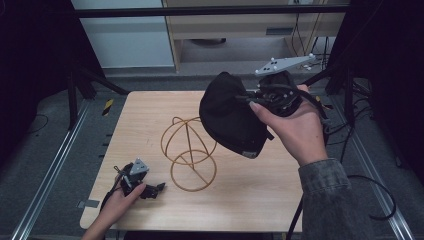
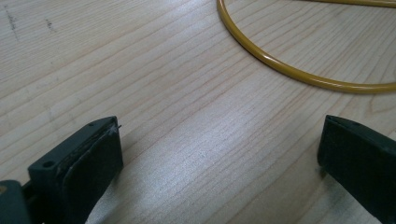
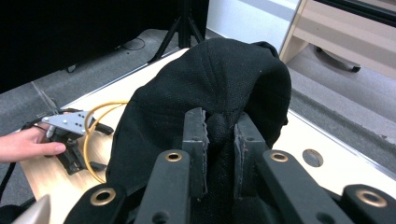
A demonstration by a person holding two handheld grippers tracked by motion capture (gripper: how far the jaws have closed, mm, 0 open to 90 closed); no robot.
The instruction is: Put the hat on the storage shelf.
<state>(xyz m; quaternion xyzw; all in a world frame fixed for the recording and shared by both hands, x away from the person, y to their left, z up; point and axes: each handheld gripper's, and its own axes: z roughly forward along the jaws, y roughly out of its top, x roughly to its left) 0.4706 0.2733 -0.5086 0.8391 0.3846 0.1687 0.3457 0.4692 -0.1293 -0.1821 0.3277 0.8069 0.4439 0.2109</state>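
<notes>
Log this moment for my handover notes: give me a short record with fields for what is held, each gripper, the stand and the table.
held thing: black cap, lifted above the table
right gripper: shut on a fold of the cap's cloth
left gripper: open, nothing between its jaws, low over the table near the front left corner
stand: yellow wire hat stand, upright mid-table, bare
cap versus stand: cap hangs up and to the right of the stand's top, not on it
table: light wooden table
</notes>
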